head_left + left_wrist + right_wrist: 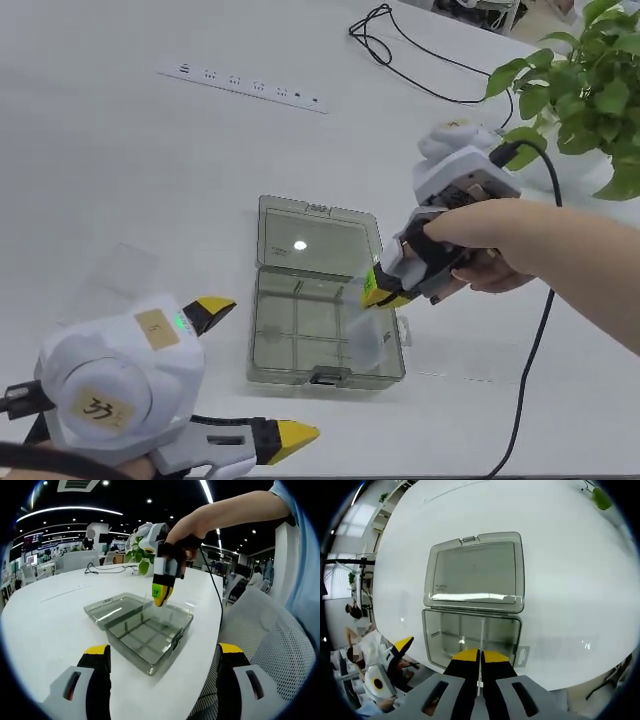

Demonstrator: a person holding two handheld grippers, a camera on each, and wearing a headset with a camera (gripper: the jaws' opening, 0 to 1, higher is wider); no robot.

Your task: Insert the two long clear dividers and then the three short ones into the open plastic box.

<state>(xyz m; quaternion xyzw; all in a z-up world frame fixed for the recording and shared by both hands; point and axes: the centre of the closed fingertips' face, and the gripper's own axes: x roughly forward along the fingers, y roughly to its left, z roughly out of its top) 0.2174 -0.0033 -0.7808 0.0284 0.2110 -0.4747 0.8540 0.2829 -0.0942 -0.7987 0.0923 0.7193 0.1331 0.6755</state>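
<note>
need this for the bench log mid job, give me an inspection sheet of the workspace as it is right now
surface: white table, no spills seen
job's things: open plastic box, lid laid flat, some dividers standing inside; loose clear pieces, likely dividers, left of it
clutter: power strip at the far side
grippers: right gripper shut on a held divider over the box; left gripper open, holding nothing
cables: black cable at the far edge; gripper cable trailing off the right gripper
surroundings: potted plant; mesh chair
</note>
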